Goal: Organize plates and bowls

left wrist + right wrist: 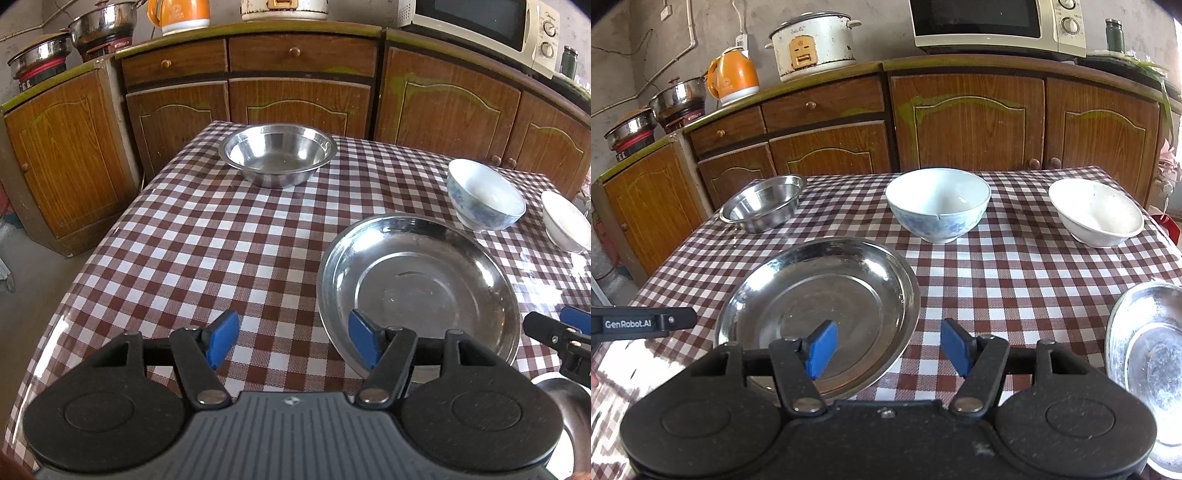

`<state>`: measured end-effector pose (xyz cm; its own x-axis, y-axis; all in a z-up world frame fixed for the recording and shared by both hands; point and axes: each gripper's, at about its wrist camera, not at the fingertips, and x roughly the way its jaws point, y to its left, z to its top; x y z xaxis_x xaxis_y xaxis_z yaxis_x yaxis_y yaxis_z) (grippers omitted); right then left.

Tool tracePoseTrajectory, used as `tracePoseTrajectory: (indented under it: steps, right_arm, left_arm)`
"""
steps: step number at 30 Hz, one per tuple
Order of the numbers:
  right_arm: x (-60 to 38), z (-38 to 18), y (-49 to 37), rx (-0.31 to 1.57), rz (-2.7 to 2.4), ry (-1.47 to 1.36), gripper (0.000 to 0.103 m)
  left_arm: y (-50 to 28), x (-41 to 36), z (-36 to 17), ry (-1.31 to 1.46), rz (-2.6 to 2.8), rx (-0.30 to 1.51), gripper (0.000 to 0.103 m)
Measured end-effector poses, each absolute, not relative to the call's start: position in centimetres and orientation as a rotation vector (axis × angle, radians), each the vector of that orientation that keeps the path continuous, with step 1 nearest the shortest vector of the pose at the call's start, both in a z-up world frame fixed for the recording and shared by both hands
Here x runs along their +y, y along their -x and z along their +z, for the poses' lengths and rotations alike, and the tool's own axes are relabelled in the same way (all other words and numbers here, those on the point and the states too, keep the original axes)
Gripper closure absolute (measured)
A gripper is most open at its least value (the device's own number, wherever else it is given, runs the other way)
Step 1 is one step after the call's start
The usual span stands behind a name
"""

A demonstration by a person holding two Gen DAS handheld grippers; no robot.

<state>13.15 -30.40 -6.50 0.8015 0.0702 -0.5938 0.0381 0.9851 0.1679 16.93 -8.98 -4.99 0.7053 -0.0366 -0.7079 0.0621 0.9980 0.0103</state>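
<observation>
A wide steel plate (421, 288) (820, 306) lies on the checkered table near the front. A steel bowl (277, 154) (763, 202) stands at the far left. A blue-patterned white bowl (484, 194) (938, 203) and a plain white bowl (565, 221) (1097, 212) stand at the back right. A second steel plate (1148, 365) lies at the front right. My left gripper (293, 341) is open and empty, its right finger over the wide plate's near left rim. My right gripper (888, 349) is open and empty, straddling that plate's near right rim.
The checkered tablecloth (207, 251) (1015, 280) covers the table. Wooden cabinets (295, 99) stand behind it with a microwave (993, 26), rice cooker (812, 44), orange kettle (733, 75) and pots (99, 26) on top. The floor drops off at the table's left edge.
</observation>
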Motion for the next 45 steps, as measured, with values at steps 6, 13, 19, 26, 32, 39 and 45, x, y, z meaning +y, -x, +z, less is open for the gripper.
tracePoseTrajectory:
  steps: [6, 13, 19, 26, 32, 39, 45]
  right_arm:
    - [-30.5, -6.9, -14.0, 0.654, 0.016, -0.174, 0.028]
    - [-30.8, -7.2, -15.0, 0.663, 0.016, -0.175, 0.028]
    - [-31.2, -7.6, -15.9, 0.676, 0.017, -0.183, 0.027]
    - [-31.9, -8.2, -17.2, 0.7, 0.011, -0.191, 0.027]
    - [-31.9, -8.5, -18.2, 0.714, 0.022, -0.187, 0.027]
    - [-31.9, -9.2, -19.3, 0.74, 0.029, -0.198, 0.027]
    - [-31.7, -9.8, -19.8, 0.755, 0.037, -0.203, 0.027]
  left_arm:
    - [-17.5, -9.1, -5.2, -0.039, -0.055, 0.78, 0.035]
    - [-18.3, -9.3, -5.5, -0.044, -0.057, 0.775, 0.035]
    - [-19.3, -9.8, -6.1, -0.048, -0.073, 0.788, 0.035]
    - [-20.4, -10.2, -6.6, -0.058, -0.077, 0.797, 0.035]
    - [-20.7, -10.7, -6.8, -0.074, -0.089, 0.794, 0.035]
    - [-21.3, -11.0, -7.4, -0.072, -0.103, 0.802, 0.037]
    - [-21.9, -11.3, -8.1, -0.075, -0.119, 0.815, 0.043]
